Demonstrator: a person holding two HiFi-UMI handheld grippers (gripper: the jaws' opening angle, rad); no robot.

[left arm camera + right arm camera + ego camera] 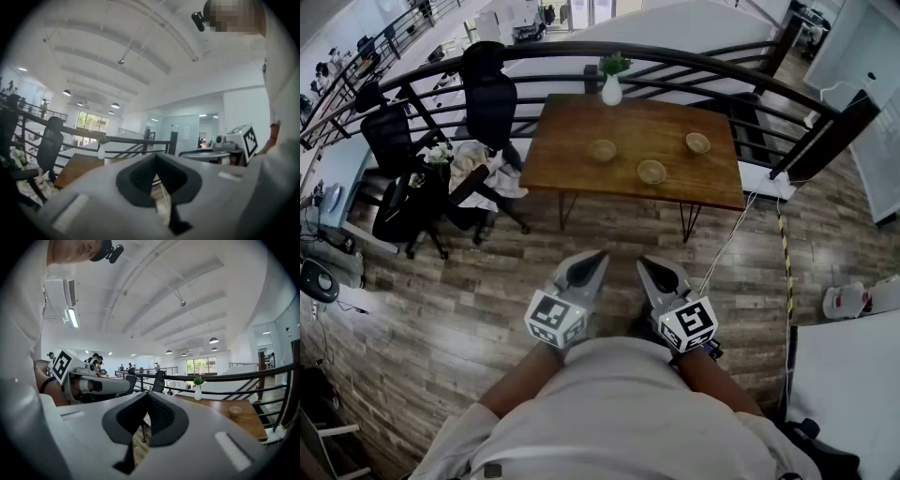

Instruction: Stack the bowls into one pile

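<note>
Three small tan bowls stand apart on the brown wooden table (572, 167): a left bowl (602, 150), a middle bowl (652, 172) nearer the front edge, and a right bowl (697, 142). One bowl (235, 411) also shows in the right gripper view. My left gripper (584, 270) and right gripper (659, 275) are side by side close to my body, over the plank floor and well short of the table. Both point level toward it. The left gripper (157, 180) and the right gripper (146, 416) have their jaws together with nothing between them.
A white vase with a green plant (612, 84) stands at the table's far edge. A curved black railing (675, 58) runs behind the table. Black office chairs (490, 94) and a cloth-draped chair (473, 169) stand to its left. A cable (727, 246) trails across the floor on the right.
</note>
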